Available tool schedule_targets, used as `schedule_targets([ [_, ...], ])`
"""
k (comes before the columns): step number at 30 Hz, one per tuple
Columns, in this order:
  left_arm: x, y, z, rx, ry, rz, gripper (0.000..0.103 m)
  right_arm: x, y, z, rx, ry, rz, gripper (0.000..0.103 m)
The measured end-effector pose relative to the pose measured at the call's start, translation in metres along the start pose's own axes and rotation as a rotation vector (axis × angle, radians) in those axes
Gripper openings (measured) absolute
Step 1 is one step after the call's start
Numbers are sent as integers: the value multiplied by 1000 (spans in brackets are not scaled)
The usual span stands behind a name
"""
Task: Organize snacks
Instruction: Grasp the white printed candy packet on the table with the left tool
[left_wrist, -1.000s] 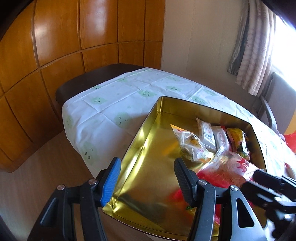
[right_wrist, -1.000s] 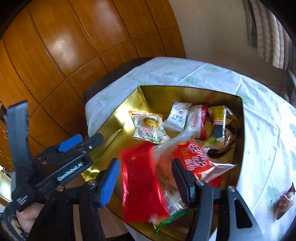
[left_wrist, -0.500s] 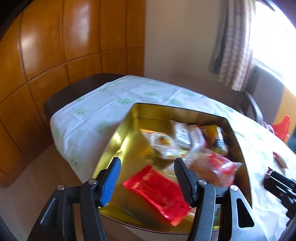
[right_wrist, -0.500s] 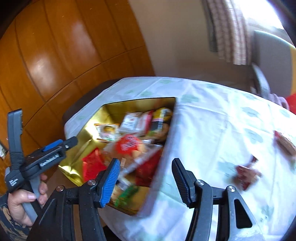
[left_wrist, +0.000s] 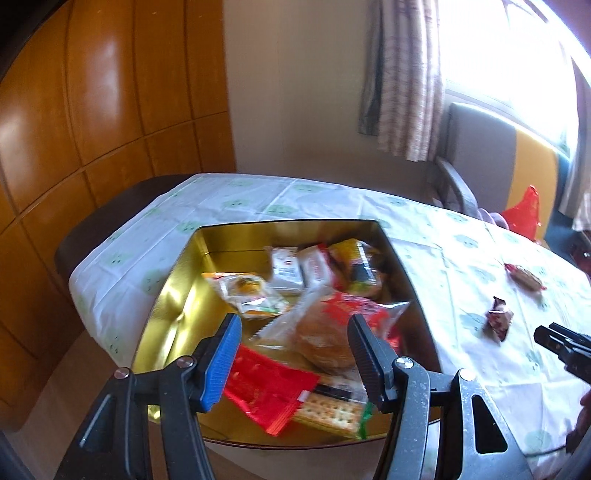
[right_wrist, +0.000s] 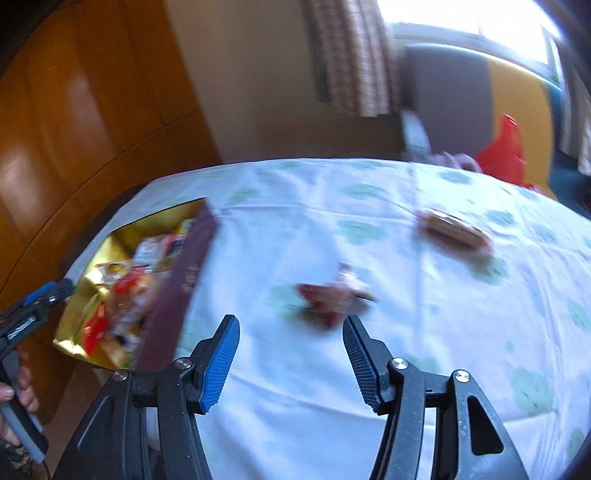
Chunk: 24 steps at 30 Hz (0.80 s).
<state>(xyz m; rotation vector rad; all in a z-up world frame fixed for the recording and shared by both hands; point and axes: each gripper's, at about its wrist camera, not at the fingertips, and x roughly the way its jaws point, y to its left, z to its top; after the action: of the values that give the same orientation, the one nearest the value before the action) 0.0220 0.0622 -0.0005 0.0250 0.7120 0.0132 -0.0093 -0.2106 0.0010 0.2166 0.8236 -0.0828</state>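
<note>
A gold tin (left_wrist: 173, 295) sits at the table's left end, holding several snack packets. A red packet (left_wrist: 266, 387) lies at its near end beside a cracker pack (left_wrist: 332, 406) and a bagged bun (left_wrist: 325, 332). My left gripper (left_wrist: 293, 321) hangs open over these, holding nothing. My right gripper (right_wrist: 290, 321) is open above the tablecloth, to the right of the tin (right_wrist: 177, 295). A small red-wrapped snack (right_wrist: 332, 299) lies just beyond its fingertips, blurred. A brown wrapped snack (right_wrist: 454, 229) lies farther back on the right.
The white tablecloth (right_wrist: 406, 369) with green prints covers the table. Both loose snacks (left_wrist: 498, 321) (left_wrist: 524, 278) lie right of the tin. A grey and yellow chair (left_wrist: 480, 147) with a red bag (left_wrist: 524, 210) stands behind the table. Wood panelling (left_wrist: 92, 129) fills the left.
The red packet that was between my right gripper's fingers now lies in the tin. My right gripper has swung right, from over the tin to over the tablecloth. The left one has pulled back and rolled.
</note>
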Motion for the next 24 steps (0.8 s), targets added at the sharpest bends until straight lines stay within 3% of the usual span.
schedule_targets([
  [13, -1, -69, 17, 178, -10, -132, 61, -10, -89, -32, 131, 26, -223, 59],
  [19, 6, -125, 24, 297, 28, -266, 63, -6, -104, -46, 131, 50, -267, 59],
  [24, 25, -177, 23, 375, 93, -365, 66, 2, -108, -54, 137, 75, -255, 59],
])
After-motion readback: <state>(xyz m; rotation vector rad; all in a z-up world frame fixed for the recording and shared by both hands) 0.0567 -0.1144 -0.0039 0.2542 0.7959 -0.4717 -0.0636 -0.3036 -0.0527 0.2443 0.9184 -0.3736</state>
